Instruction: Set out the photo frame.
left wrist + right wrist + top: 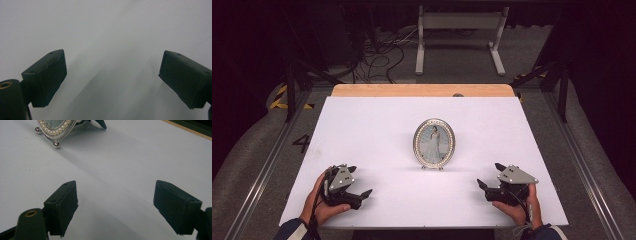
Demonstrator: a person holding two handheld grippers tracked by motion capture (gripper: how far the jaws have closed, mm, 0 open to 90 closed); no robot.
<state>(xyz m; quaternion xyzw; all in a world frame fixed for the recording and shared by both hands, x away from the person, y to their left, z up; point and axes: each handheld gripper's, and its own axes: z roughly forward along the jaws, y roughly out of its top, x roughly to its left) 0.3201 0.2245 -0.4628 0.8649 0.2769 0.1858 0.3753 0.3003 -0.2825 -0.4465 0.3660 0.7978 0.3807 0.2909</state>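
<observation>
At lower left of the high view: left gripper (360, 181), jaws spread wide, nothing between them, resting low over the white table (362, 130); same story in the left gripper view (112, 75), bare white surface beyond the pads. At centre, slightly right: oval photo frame (434, 142), upright on small ball feet with a prop behind, well apart from both grippers. At lower right: right gripper (491, 176), jaws likewise released and empty; upper left of the right gripper view catches the frame's pearl-edged rim (58, 130) and one silver foot (56, 144).

Likely risks: frame tipped backward or face-down by a one-sided push, given narrow feet and a light prop; smooth beaded rim slipping from a pinch; glass scratched by hard pads.

No brand or label readable; only a painted "4" (302, 143) on the floor, left of the table.
</observation>
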